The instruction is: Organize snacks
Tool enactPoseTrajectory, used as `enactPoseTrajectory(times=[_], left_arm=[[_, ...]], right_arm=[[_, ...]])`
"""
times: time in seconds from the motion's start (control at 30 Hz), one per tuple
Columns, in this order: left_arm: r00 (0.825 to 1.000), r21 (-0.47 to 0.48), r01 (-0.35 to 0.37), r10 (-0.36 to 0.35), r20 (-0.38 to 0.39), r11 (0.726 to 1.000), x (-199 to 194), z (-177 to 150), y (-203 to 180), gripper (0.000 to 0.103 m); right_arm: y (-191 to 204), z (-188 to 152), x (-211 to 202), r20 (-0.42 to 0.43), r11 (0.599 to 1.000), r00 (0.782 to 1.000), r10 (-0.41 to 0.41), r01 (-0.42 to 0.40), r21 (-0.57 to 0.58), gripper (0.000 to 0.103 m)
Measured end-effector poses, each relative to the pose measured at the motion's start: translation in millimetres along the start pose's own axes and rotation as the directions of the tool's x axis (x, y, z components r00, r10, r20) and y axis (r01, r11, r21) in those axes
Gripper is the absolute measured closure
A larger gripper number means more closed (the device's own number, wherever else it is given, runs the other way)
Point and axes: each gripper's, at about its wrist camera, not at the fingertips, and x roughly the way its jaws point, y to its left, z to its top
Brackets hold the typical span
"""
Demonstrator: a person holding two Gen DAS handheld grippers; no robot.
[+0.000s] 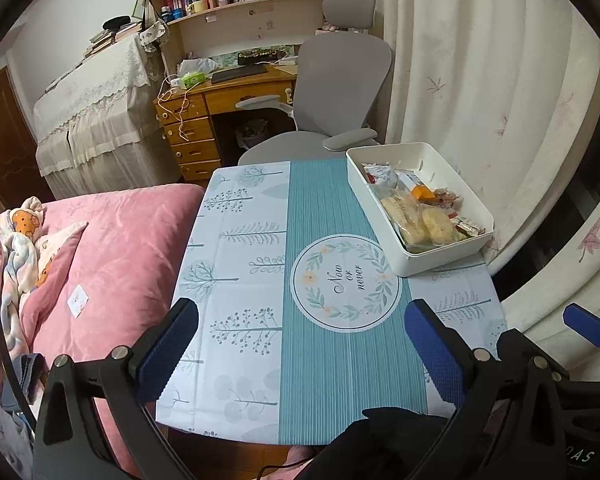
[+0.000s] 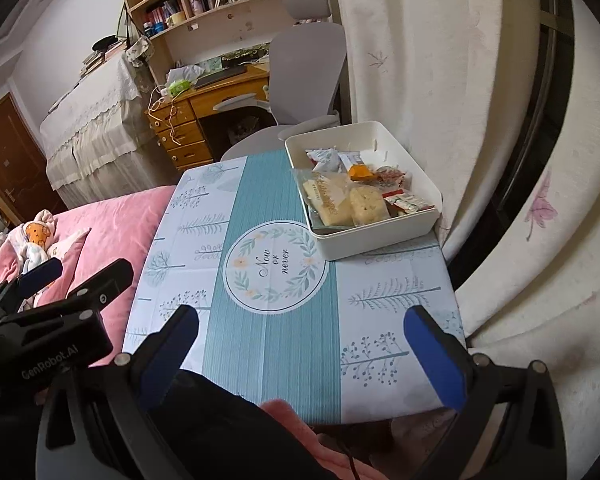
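A white bin (image 1: 448, 254) (image 2: 380, 240) stands at the far right corner of the table and holds several wrapped snacks. Among them are two clear packs of pale biscuits (image 1: 416, 220) (image 2: 346, 200), an orange piece (image 1: 424, 192) (image 2: 360, 171) and small red-and-white packets (image 1: 466, 226) (image 2: 410, 202). My left gripper (image 1: 302, 320) hovers over the near part of the table, open wide, nothing between its blue pads. My right gripper (image 2: 302, 326) also hangs open and empty over the near edge. The left gripper (image 2: 66, 280) shows at the left of the right wrist view.
The table carries a blue-and-white cloth (image 1: 320, 340) (image 2: 284, 320) with a round "Now or never" print. A pink bed (image 1: 112, 248) adjoins its left side, a grey office chair (image 1: 332, 92) and wooden desk stand behind, and curtains (image 1: 480, 80) hang at the right.
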Motion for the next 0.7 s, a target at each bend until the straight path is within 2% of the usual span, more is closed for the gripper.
enactPoseTrajectory(times=[0.7], left_arm=[[1.0, 0.009, 0.021, -0.021, -0.018, 1.0, 7.8, 0.4, 3.2, 0.001]], right_arm=[[-0.5, 0.3, 7.2, -0.019, 1.0, 1.0, -0.021, 0.021, 0.01, 0.0]])
